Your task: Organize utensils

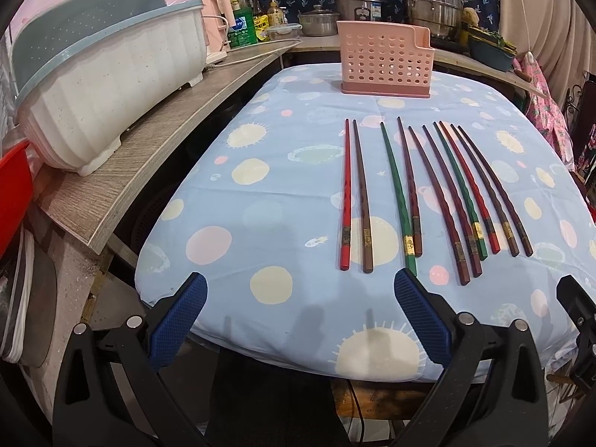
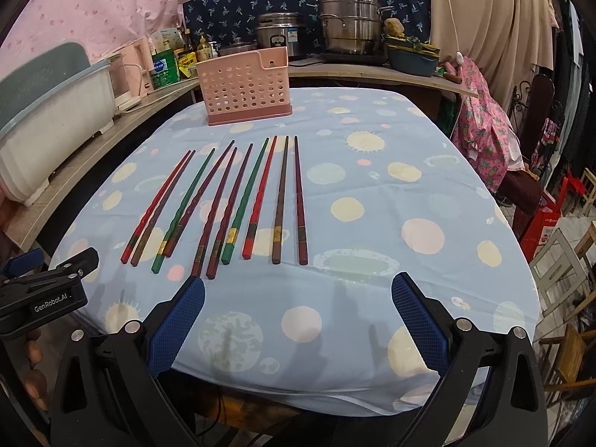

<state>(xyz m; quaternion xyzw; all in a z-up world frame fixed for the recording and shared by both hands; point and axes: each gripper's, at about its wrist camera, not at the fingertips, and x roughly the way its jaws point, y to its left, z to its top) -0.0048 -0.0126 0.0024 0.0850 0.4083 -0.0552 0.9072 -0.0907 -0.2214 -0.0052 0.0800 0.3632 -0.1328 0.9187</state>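
Left wrist view: left tongs [image 1: 300, 290] gape wide, empty, at the counter's [image 1: 260, 193] near edge; chopsticks [image 1: 432, 193] lie ahead and rightward, long axes pointing away toward the pink holder [image 1: 385, 61].
Right wrist view: right tongs [image 2: 298, 292] equally wide, empty; chopsticks [image 2: 231, 205] ahead-left, the rightmost nearest them

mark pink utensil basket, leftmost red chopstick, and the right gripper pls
pink utensil basket [image 1: 383, 56], left wrist view, on its perforated front wall.
leftmost red chopstick [image 1: 345, 201], left wrist view, on the middle of its shaft.
right gripper [image 2: 298, 320], right wrist view, midway between its two blue fingertips, open.
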